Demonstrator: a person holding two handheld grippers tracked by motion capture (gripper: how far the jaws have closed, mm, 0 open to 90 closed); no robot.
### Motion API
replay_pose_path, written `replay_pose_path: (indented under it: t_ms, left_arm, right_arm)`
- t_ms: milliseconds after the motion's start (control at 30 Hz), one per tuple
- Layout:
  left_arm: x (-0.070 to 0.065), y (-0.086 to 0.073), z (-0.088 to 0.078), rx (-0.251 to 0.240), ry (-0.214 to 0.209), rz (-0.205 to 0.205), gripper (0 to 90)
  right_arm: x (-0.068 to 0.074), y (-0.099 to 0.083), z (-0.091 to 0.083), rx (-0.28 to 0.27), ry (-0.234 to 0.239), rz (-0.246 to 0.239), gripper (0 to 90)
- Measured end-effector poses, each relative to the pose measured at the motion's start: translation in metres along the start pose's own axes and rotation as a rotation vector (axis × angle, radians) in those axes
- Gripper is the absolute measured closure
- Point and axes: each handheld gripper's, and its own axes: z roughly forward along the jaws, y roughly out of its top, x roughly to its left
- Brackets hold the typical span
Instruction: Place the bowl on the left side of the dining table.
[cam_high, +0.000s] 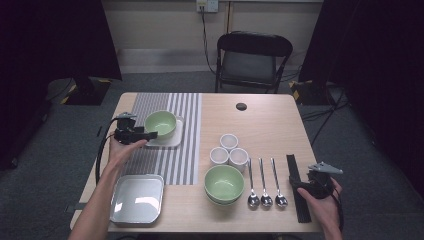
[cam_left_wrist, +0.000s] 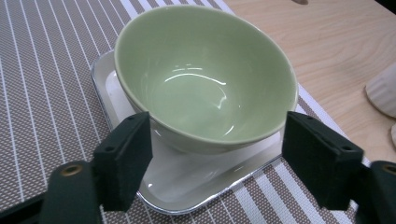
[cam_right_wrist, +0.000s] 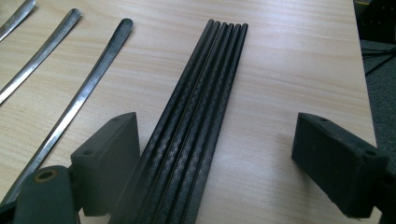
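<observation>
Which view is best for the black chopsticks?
Right gripper view: the chopsticks lie close up between the open right tongs, ridges visible. High view shows them small, partly behind the right hand.

I sit at a light wooden table (cam_high: 260, 120) in the middle of the picture. It has a small dark round hole (cam_high: 241, 106) near its far edge. Behind it, at the top middle, stands a black folding chair (cam_high: 252, 60). The floor (cam_high: 50, 150) is grey carpet. The wall (cam_high: 160, 30) at the top is pale, with a socket (cam_high: 207, 5) and a cable hanging down. Dark curtains (cam_high: 370, 60) hang at the upper left and upper right.
</observation>
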Motion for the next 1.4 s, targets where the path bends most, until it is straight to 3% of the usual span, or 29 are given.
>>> replay_pose_path:
  t_ms: [133, 200, 433, 767, 967, 1033, 1167, 1200, 1233, 1300, 1333, 1400]
  left_arm:
    - [0.000, 0.000, 0.001, 0.007, 0.025, 0.013, 31.9]
    - [0.002, -0.002, 0.005, 0.022, 0.008, -0.007, 31.0]
    - [0.001, -0.001, 0.004, 0.012, 0.013, -0.009, 30.4]
    - [-0.004, 0.002, -0.009, -0.017, -0.024, 0.007, 22.0]
    - [-0.014, 0.004, -0.018, -0.025, -0.047, 0.023, 18.2]
    - [-0.016, 0.005, -0.021, -0.026, -0.074, 0.019, 18.2]
    - [-0.021, 0.002, -0.026, -0.060, -0.074, 0.029, 18.7]
    - [-0.021, -0.001, -0.027, -0.065, -0.098, 0.021, 20.2]
    - [-0.021, -0.001, -0.027, -0.065, -0.098, 0.021, 23.0]
    - [-0.023, -0.003, -0.027, -0.056, -0.056, 0.035, 24.1]
    - [-0.024, -0.004, -0.029, -0.058, -0.076, 0.022, 21.6]
    - [-0.028, -0.002, -0.032, -0.053, -0.072, 0.041, 22.7]
  right_arm:
    - [0.000, 0.000, 0.000, 0.001, 0.000, 0.001, 14.3]
    - [0.000, 0.000, 0.000, -0.001, 0.001, -0.001, 14.3]
    - [0.000, 0.000, 0.000, 0.001, 0.000, 0.001, 14.3]
    - [0.000, 0.000, 0.000, 0.000, 0.001, 0.000, 14.3]
    - [0.000, 0.000, 0.000, 0.000, 0.001, 0.000, 14.3]
    - [0.000, 0.000, 0.000, 0.000, 0.001, 0.000, 14.3]
    - [0.000, 0.000, 0.000, 0.000, 0.000, 0.000, 14.3]
    - [0.000, 0.000, 0.000, -0.001, 0.001, -0.001, 14.3]
    - [0.000, 0.000, 0.000, -0.001, 0.001, -0.001, 14.3]
    - [0.000, 0.000, 0.000, -0.001, 0.000, -0.001, 14.2]
    - [0.000, 0.000, 0.000, 0.000, 0.000, 0.001, 14.3]
    - [0.000, 0.000, 0.000, 0.000, 0.001, -0.001, 14.3]
